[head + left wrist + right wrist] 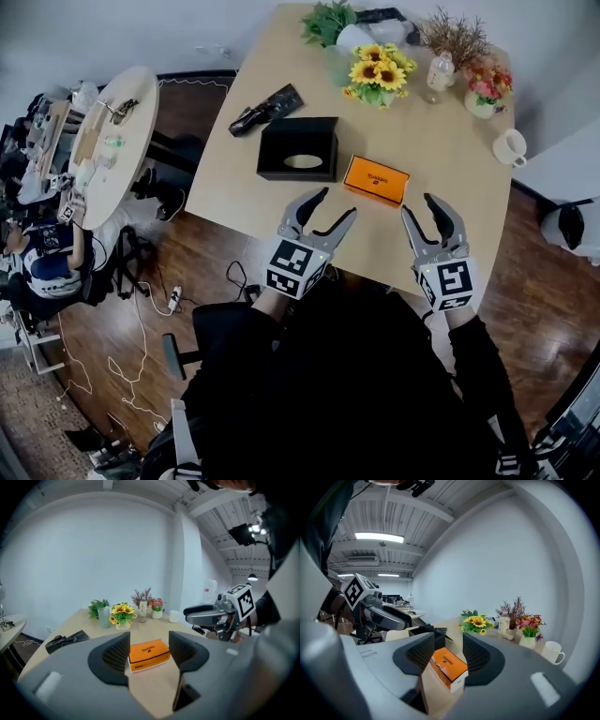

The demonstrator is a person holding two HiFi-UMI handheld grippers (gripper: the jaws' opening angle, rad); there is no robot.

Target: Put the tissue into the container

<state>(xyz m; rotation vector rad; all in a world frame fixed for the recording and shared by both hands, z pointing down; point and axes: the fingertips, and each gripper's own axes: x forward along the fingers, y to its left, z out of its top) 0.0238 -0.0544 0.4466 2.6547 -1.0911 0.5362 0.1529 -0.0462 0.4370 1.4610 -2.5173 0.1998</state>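
The orange tissue pack (376, 179) lies flat on the wooden table (450, 169), just right of the black container (298, 150), an open-topped box with an oval hole. My left gripper (337, 203) hovers at the table's near edge, open, with nothing between its jaws. My right gripper (418, 204) is beside it, also open and holding nothing. In the left gripper view the tissue pack (149, 653) lies ahead, framed by the jaws, and the right gripper (206, 613) shows at the right. In the right gripper view the tissue pack (449, 667) lies close ahead, with the container (423, 632) behind it.
Sunflowers (380, 70), a small bottle (438, 75), pink flowers (485, 89) and a white mug (511, 147) stand along the table's far side. A black bag (265, 108) lies behind the container. A round side table (112, 141) and floor cables (141, 319) are at the left.
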